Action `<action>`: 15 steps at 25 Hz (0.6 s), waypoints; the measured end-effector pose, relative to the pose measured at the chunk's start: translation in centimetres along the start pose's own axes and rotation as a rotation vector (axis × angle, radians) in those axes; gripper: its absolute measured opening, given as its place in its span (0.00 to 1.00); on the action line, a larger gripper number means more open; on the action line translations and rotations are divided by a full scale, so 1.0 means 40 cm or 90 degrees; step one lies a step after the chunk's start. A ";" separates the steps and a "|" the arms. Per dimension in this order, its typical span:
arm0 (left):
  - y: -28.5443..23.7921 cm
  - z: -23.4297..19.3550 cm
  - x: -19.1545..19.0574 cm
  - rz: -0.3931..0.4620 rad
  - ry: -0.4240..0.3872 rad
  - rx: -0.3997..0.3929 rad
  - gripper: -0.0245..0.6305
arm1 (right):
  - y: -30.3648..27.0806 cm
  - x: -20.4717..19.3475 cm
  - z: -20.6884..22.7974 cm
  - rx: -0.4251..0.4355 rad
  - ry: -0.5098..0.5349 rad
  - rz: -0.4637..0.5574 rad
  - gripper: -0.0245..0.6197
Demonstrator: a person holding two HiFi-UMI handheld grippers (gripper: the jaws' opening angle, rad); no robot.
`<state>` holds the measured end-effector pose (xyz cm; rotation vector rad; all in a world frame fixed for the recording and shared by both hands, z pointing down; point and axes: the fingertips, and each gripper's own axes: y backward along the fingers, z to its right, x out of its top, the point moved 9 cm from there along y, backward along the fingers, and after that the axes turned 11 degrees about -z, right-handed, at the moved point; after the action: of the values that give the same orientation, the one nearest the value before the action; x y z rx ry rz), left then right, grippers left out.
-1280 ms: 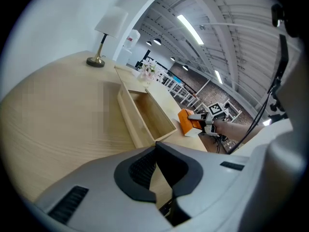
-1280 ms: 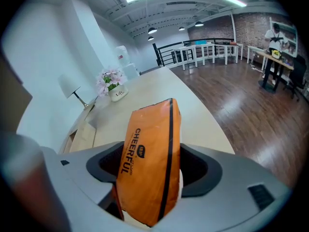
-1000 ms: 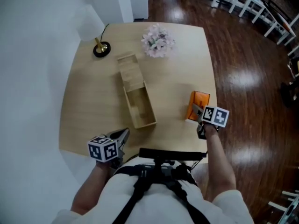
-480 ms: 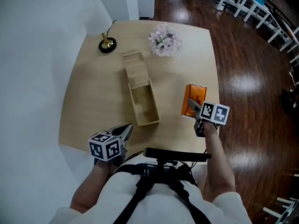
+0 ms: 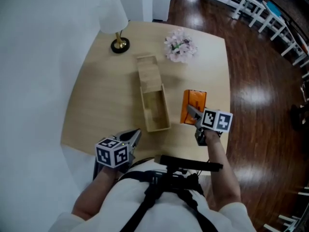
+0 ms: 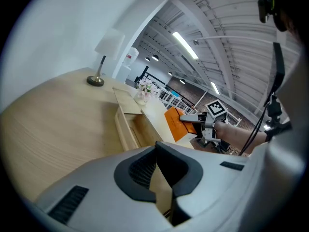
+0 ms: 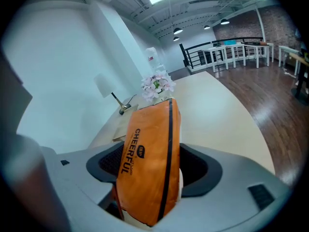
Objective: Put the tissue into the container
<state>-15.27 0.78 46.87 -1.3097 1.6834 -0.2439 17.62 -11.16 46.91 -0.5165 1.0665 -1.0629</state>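
Observation:
An orange tissue pack [image 5: 193, 102] sits gripped between the jaws of my right gripper [image 5: 192, 113], just right of the wooden container [image 5: 155, 111]. In the right gripper view the pack [image 7: 149, 129] stands upright and fills the gap of the right gripper [image 7: 152, 170]. The container is a long open box whose sliding lid [image 5: 147, 74] is pushed toward the far end; the box [image 6: 126, 127] looks empty. My left gripper [image 5: 134, 135] hovers at the table's near edge, left of the box, its tips touching with nothing held [image 6: 156, 148].
A white lamp [image 5: 115, 19] with a brass base stands at the table's far left, and a bunch of pale flowers [image 5: 179, 46] at the far middle. The tabletop [image 5: 96, 100] ends close to my right hand, with dark wooden floor [image 5: 260, 95] beyond.
My right gripper has carried the orange pack leftward, closer to the box's right side. The left gripper has stayed at the table's near edge.

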 end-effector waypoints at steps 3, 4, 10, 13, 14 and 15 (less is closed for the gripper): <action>0.006 -0.005 -0.002 0.007 0.004 -0.001 0.04 | -0.015 0.007 -0.045 0.019 0.018 -0.007 0.58; 0.008 -0.007 -0.003 0.009 0.006 -0.001 0.04 | -0.020 0.010 -0.060 0.024 0.025 -0.010 0.58; 0.022 -0.021 -0.016 0.016 0.019 0.001 0.04 | -0.065 0.021 -0.160 0.059 0.072 -0.033 0.58; 0.026 -0.030 -0.021 0.016 0.024 -0.001 0.04 | -0.093 0.024 -0.218 0.077 0.098 -0.045 0.58; 0.026 -0.033 -0.022 0.016 0.026 -0.001 0.04 | -0.104 0.024 -0.238 0.083 0.107 -0.050 0.58; 0.027 -0.035 -0.023 0.016 0.027 -0.002 0.04 | -0.116 0.023 -0.256 0.088 0.116 -0.056 0.58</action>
<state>-17.06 1.45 47.40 -1.2928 1.7348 -0.2559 6.52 -12.67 45.66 -0.3623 1.1274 -1.2710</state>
